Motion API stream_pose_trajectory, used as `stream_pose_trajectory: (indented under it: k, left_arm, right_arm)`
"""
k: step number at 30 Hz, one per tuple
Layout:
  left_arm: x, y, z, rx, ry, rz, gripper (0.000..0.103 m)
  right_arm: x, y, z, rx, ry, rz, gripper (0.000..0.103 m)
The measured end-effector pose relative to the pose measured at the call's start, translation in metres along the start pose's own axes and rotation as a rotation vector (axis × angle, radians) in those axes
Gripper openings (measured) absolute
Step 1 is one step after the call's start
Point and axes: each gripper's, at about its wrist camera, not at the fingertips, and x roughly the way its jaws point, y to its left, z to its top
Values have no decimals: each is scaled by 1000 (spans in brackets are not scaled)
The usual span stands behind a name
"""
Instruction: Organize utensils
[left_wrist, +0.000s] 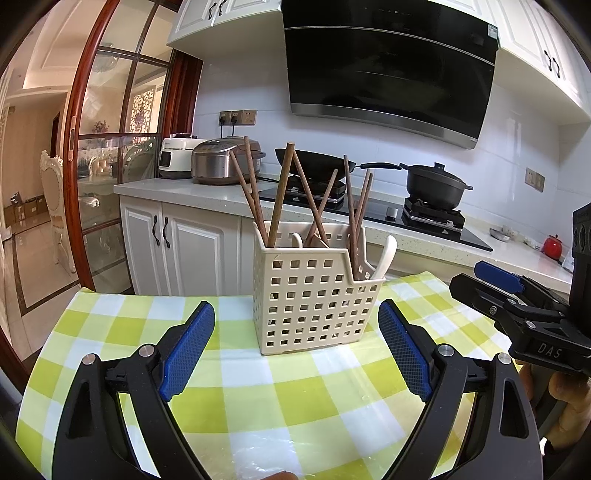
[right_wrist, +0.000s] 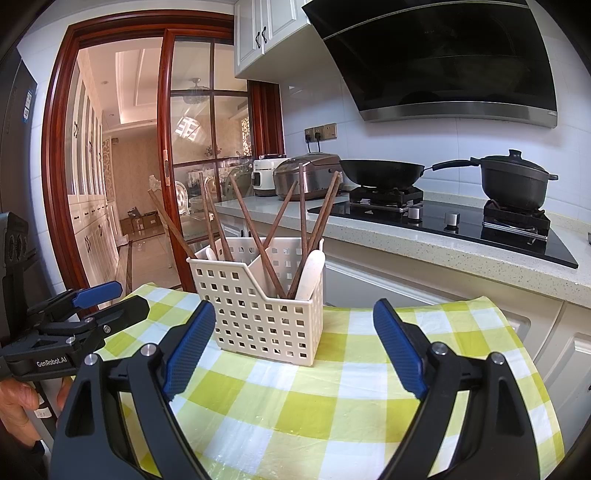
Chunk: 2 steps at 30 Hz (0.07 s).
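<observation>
At the bottom of the left wrist view your left gripper (left_wrist: 296, 347) has its blue-padded fingers (left_wrist: 188, 350) spread wide with nothing between them; your right gripper (right_wrist: 294, 345) shows the same in its own view, fingers parted and holding nothing. Both hover over the table, which is covered by a green, yellow and white checked cloth (left_wrist: 288, 398).

Just past the fingertips, at the centre of each frame, stands the cream perforated plastic utensil holder (left_wrist: 314, 299), upright on the cloth. Long brown wooden chopsticks (left_wrist: 280, 195) lean in it at crossed angles, and a white plastic spoon (left_wrist: 384, 258) sits in its right compartment.

Behind the table, a speckled stone counter (right_wrist: 443, 254) carries a black wok (right_wrist: 380, 171), a black lidded pot (right_wrist: 515, 181) at the right, and a silver rice cooker (left_wrist: 218, 162) toward the left. A black range hood (left_wrist: 388, 70) fills the upper right.
</observation>
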Motion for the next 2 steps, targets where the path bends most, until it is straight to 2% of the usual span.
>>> stream_pose_trajectory:
  k: [2]
  left_arm:
    - [0,0,0,0,2,-1,84]
  right_arm:
    - [1,0,0,0,1,0,85]
